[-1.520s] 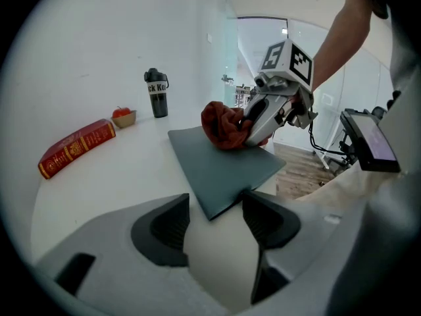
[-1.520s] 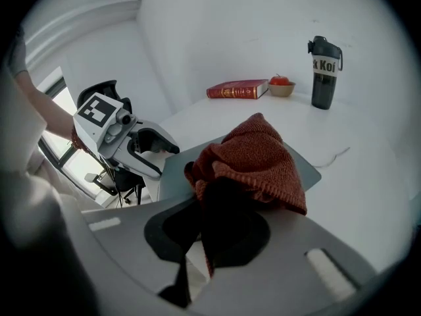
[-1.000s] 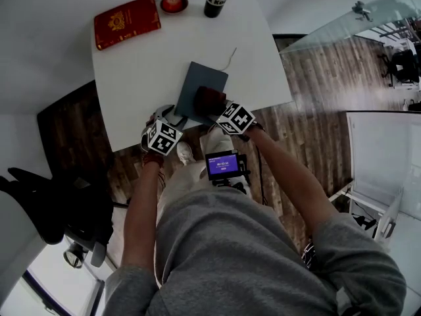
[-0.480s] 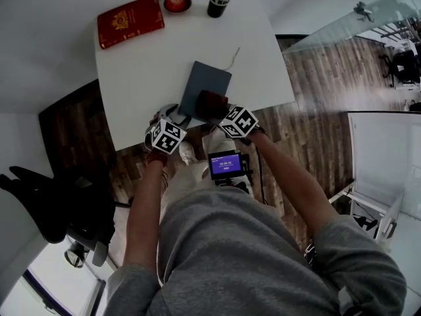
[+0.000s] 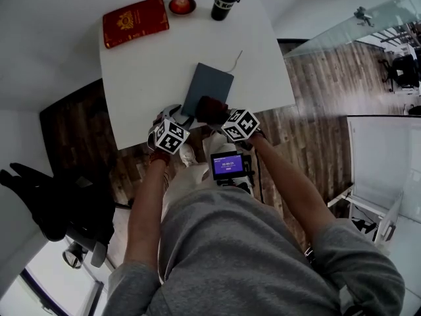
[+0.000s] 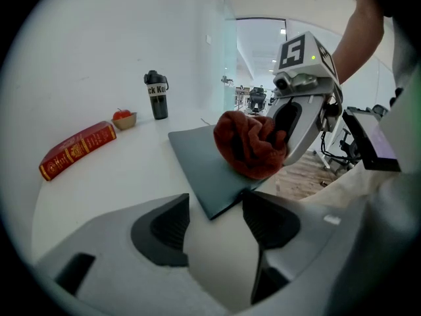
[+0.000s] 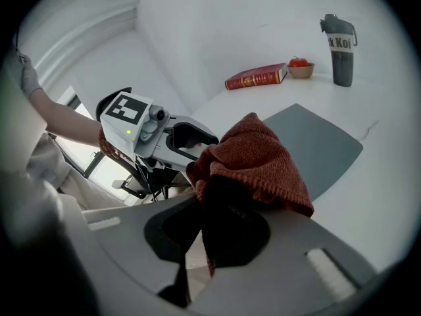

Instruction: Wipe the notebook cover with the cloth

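Observation:
A dark grey notebook (image 5: 209,84) lies flat on the white table (image 5: 145,78), near its front edge. A dark red cloth (image 5: 212,108) rests on the notebook's near end, and my right gripper (image 5: 217,114) is shut on it. In the right gripper view the cloth (image 7: 253,160) bulges out of the jaws over the notebook (image 7: 319,147). My left gripper (image 5: 176,117) is open at the notebook's near left corner. In the left gripper view that corner of the notebook (image 6: 197,160) lies between the fingertips of my left gripper (image 6: 216,209), with the cloth (image 6: 250,143) just beyond.
At the table's far side lie a red book (image 5: 135,21), a small bowl (image 5: 182,5) holding something red, and a black cup (image 5: 225,0). A thin white cord (image 5: 235,61) runs from the notebook's far corner. A black chair (image 5: 49,199) stands on the wood floor at left.
The right gripper has drawn the cloth a little toward the notebook's near edge. The left gripper stays at the corner. The head view has shifted slightly.

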`<state>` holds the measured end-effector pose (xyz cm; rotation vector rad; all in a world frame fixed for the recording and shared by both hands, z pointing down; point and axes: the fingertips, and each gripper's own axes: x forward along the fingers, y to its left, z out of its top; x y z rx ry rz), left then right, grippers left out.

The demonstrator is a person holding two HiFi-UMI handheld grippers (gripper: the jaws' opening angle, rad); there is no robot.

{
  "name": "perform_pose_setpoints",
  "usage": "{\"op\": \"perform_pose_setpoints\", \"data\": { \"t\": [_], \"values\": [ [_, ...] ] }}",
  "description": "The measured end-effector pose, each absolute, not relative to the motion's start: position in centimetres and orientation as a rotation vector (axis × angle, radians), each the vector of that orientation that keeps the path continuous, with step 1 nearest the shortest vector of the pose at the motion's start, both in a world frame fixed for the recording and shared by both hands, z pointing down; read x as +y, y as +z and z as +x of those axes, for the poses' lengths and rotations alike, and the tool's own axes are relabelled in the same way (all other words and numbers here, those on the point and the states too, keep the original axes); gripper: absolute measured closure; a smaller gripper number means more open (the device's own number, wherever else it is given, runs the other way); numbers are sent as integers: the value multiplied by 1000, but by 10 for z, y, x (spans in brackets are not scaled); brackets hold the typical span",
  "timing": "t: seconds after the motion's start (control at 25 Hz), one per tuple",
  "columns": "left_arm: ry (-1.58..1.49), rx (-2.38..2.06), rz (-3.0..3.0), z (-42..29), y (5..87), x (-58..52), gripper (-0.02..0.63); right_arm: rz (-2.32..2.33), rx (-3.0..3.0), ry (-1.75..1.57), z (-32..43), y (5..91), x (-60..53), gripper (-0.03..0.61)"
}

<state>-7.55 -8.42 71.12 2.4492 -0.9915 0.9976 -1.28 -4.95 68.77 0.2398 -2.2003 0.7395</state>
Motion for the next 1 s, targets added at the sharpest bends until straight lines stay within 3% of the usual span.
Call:
{"op": "perform_pose_setpoints", "data": {
  "t": [0.4,0.64,0.8,1.0],
  "values": [
    [815,-784,2553,-66,677,-68,325,340,-2438,702,-22,598,-77,534],
    [563,-1012,2704,-52,571,-85,383,458,-2607,577,-11,524,-99,534],
    [444,-1254,2771,-46,505,-93,466,594,-2733,477,1,472,-113,532],
    [400,-1501,2749,-41,444,-85,500,734,-2836,357,25,421,-111,532]
  ]
}}
